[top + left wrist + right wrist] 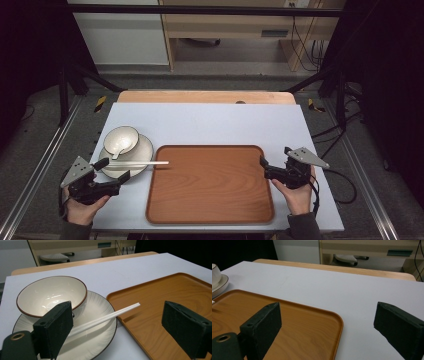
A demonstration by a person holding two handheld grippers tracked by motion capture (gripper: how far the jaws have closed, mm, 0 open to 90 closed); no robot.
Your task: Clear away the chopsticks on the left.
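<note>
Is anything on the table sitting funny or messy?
A little. The white chopsticks lie across the plate, their tips poking over the wooden tray's edge. The bowl sits off-centre on the plate. Nothing looks spilled or broken.

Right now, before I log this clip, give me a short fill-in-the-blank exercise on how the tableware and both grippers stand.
1. The bowl sits on the ____, left of the tray.
2. The white chopsticks lie across the plate, their tips reaching over the edge of the ____.
3. The left gripper has its jaws ____, nothing pressed between them.
4. The right gripper is open at the tray's ____ edge.

Missing words: plate; tray; open; right
</note>
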